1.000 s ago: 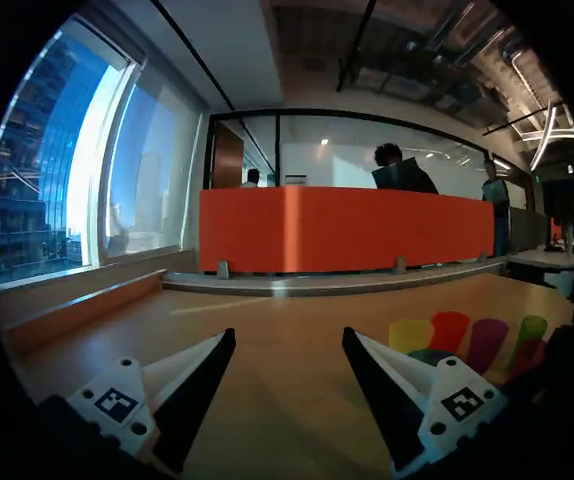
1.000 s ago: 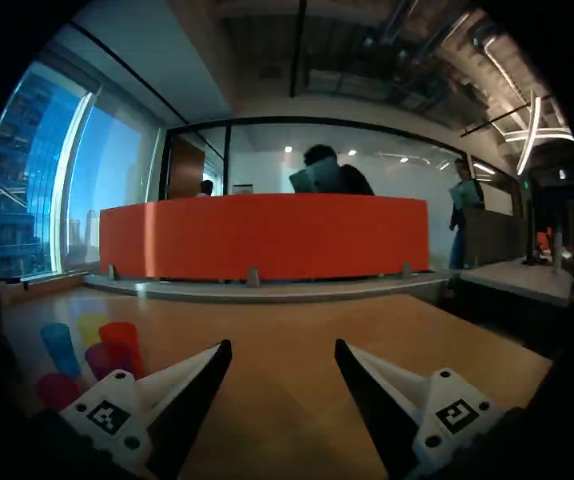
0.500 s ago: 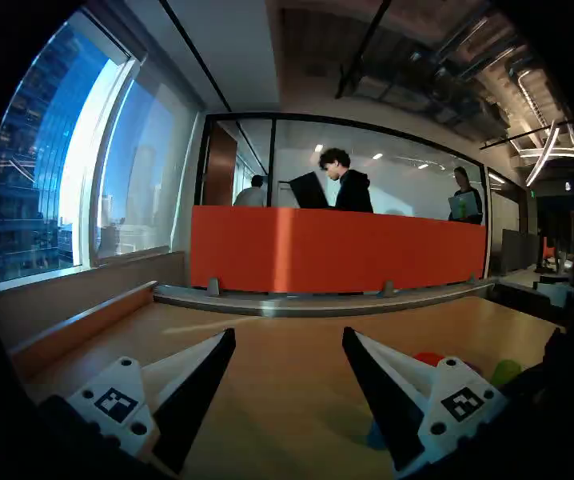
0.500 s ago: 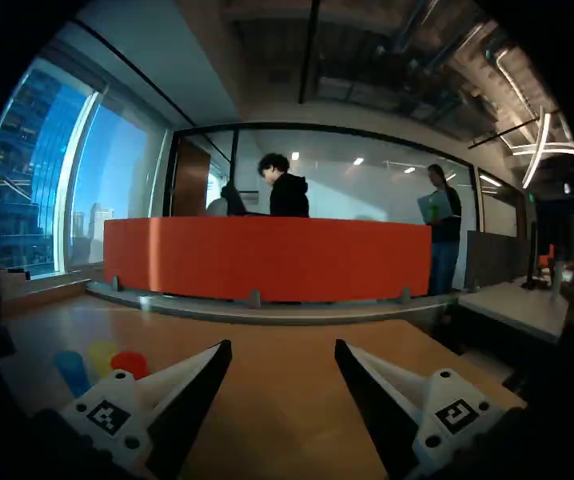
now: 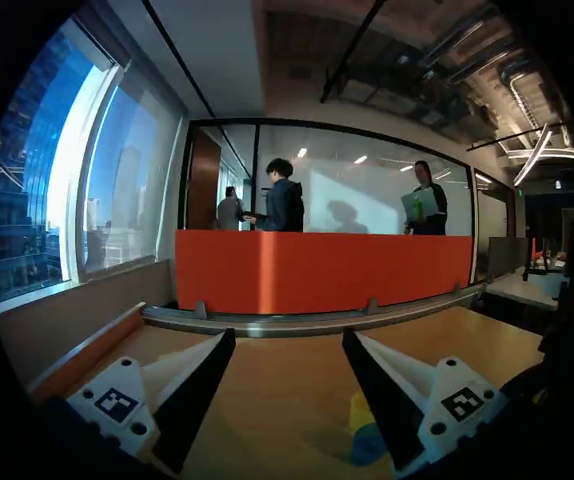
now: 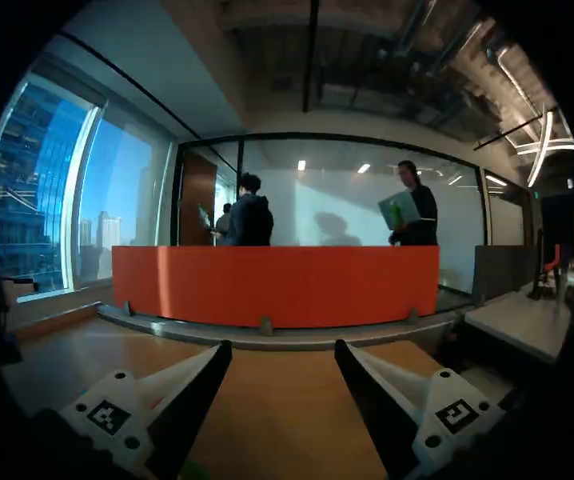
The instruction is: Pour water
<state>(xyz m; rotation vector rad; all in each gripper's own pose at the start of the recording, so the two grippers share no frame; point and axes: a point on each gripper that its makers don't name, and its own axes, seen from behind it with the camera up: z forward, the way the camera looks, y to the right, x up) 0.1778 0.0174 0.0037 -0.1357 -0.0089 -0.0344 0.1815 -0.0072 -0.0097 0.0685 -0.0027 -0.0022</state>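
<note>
Yellow cup [image 5: 359, 411], blue cup [image 5: 368, 448] just below it: low in frame, right of centre, on wooden table [image 5: 287, 416], beside finger of left gripper [image 5: 287, 333]. Left gripper wide, empty. Right gripper [image 6: 281, 344] wide, empty — orange partition [image 6: 275, 284] beyond

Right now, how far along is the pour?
Done: nothing that I can see. In hand: nothing; the left gripper and right gripper are open and empty above the table. Left: the whole job, grasping and pouring. A yellow cup and blue cup sit low beside the left gripper.
</note>
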